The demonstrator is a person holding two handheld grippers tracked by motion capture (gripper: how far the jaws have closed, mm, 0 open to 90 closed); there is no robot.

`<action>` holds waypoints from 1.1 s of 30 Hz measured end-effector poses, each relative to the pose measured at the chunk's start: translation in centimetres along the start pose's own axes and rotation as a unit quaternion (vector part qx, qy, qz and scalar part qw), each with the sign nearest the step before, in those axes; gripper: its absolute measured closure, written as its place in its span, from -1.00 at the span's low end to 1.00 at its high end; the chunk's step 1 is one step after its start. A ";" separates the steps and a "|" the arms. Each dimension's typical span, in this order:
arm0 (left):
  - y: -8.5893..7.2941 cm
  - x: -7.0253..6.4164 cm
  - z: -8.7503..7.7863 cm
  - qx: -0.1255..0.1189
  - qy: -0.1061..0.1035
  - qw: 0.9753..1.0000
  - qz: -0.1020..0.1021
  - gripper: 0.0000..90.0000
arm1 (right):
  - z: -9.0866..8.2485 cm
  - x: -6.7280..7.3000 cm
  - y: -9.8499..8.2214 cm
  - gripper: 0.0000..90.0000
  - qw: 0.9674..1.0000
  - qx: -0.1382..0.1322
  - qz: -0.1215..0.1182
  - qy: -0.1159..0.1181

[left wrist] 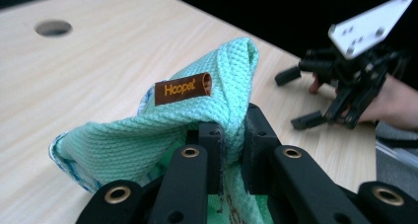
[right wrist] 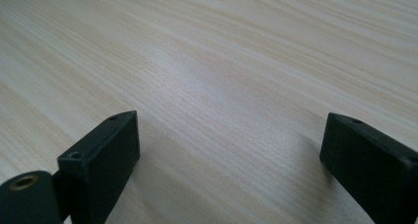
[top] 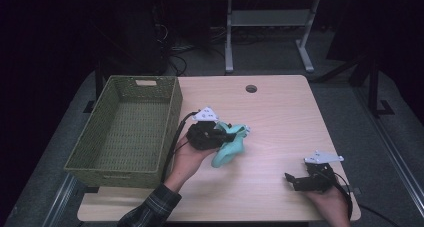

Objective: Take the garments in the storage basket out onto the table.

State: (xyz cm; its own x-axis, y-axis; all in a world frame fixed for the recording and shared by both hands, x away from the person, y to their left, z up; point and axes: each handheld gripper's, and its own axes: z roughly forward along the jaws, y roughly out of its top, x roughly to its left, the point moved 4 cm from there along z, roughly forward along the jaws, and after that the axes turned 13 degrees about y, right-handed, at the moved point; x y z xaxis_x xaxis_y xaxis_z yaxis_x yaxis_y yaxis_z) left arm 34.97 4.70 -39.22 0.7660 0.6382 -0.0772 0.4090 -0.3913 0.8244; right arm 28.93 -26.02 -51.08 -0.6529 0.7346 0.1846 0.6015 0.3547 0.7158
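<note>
Dark room, pale wood worktop (top: 280,117). Left gripper (left wrist: 231,135), jaws nearly closed, pinches a mint cloth (top: 230,144) at frame centre, right of the basket (top: 172,122). Right gripper (top: 300,179), lower right, gapes empty. Advice: keep the pinch firm, lift the trailing fold clear of the basket rim.

The left gripper (left wrist: 231,135) pinched a mint-green cloth (left wrist: 148,140) between its nearly closed black jaws. The cloth bunched upward, a brown tag (left wrist: 182,89) reading "Hoopet" on its fold. Beneath lay the table (left wrist: 108,61), with a round hole (left wrist: 53,27). Farther off, the right gripper (left wrist: 296,98) stood with jaws apart.
</note>
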 end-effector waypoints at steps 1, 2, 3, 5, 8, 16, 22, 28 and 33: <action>-0.3 -0.2 0.4 0.006 -0.001 1.000 0.000 0.80 | 0.0 0.0 0.0 -0.83 1.000 0.000 0.000 0.000; -0.6 -0.4 0.8 0.011 -0.002 1.000 0.001 0.80 | 0.0 0.0 0.0 -0.83 1.000 0.000 0.000 0.000; -0.8 -0.5 1.1 0.019 -0.004 1.000 0.006 0.80 | 0.0 0.0 0.0 -0.83 1.000 0.000 0.000 0.000; -1.3 -0.9 1.6 0.025 -0.009 1.000 0.009 0.80 | 0.0 0.0 0.0 -0.83 1.000 0.000 0.000 0.000; -1.9 -1.2 2.2 0.038 -0.010 0.999 0.012 0.79 | 0.0 0.0 0.0 -0.83 1.000 0.000 0.000 0.000; -4.4 -1.2 3.6 0.077 -0.009 0.997 0.007 0.79 | 0.0 0.0 0.0 -0.83 1.000 0.000 0.001 0.000; -6.3 -0.8 4.8 0.106 -0.001 0.994 -0.002 0.76 | 0.0 0.0 0.0 -0.83 1.000 0.000 0.001 0.000; -7.6 -0.2 5.7 0.130 0.019 0.991 0.000 0.56 | 0.0 0.0 0.0 -0.83 1.000 0.000 0.000 0.000; -7.5 -0.2 5.6 0.134 0.024 0.991 0.004 0.07 | 0.0 0.0 0.0 -0.83 1.000 0.000 0.000 0.000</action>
State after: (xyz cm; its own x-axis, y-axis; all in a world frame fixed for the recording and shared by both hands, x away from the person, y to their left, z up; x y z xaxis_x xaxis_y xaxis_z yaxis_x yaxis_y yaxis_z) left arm 34.50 3.76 -48.57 0.7475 0.6632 -0.0388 0.5255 -0.5545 0.6453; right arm 28.93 -26.02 -51.07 -0.6525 0.7348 0.1849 0.6019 0.3544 0.7156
